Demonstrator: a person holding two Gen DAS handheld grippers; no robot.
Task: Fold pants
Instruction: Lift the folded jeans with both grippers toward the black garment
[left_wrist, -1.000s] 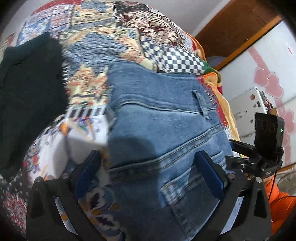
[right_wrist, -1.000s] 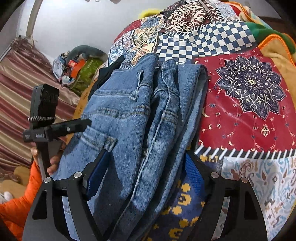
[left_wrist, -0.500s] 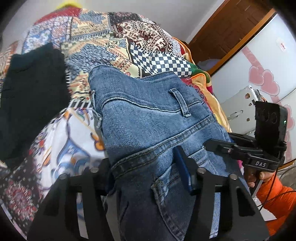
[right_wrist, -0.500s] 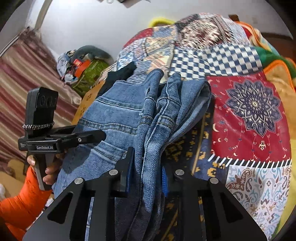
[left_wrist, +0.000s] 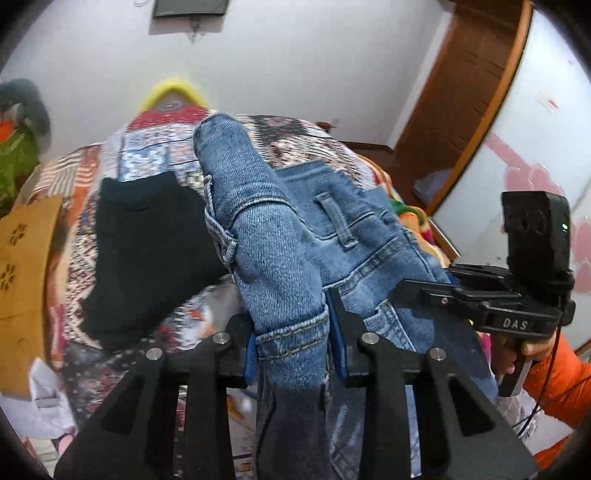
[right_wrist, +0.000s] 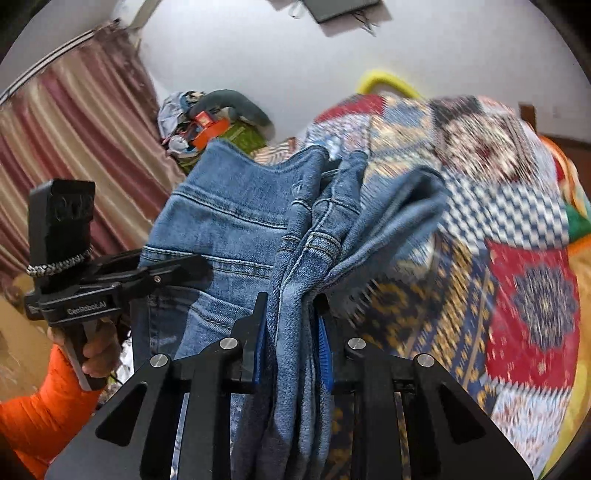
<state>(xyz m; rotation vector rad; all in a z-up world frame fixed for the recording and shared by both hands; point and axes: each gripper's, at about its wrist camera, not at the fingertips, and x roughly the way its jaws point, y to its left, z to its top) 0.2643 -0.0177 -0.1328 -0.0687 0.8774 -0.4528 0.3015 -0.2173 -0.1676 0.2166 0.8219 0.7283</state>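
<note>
The blue jeans (left_wrist: 332, 229) hang bunched and lifted above the patchwork bedspread (left_wrist: 155, 162). In the left wrist view my left gripper (left_wrist: 291, 317) has its jaws closing, and the blue pads (left_wrist: 338, 332) press on a thick fold of waistband with a belt loop beyond it. In the right wrist view my right gripper (right_wrist: 290, 321) is shut on a gathered bundle of denim seams of the jeans (right_wrist: 229, 229). The cloth stretches between the two grippers. A person's hand in an orange sleeve (left_wrist: 532, 350) holds the other handle.
A black folded garment (left_wrist: 147, 251) lies on the bed left of the jeans. The bedspread (right_wrist: 524, 288) spreads to the right. A pile of clothes (right_wrist: 207, 122) and a striped curtain (right_wrist: 74, 147) stand at the left, a wooden door frame (left_wrist: 461, 92) at the right.
Both grippers went from open over the flat jeans to clamped on denim. Both rose and tilted up, lifting the waistband off the bed, so the wall now shows.
</note>
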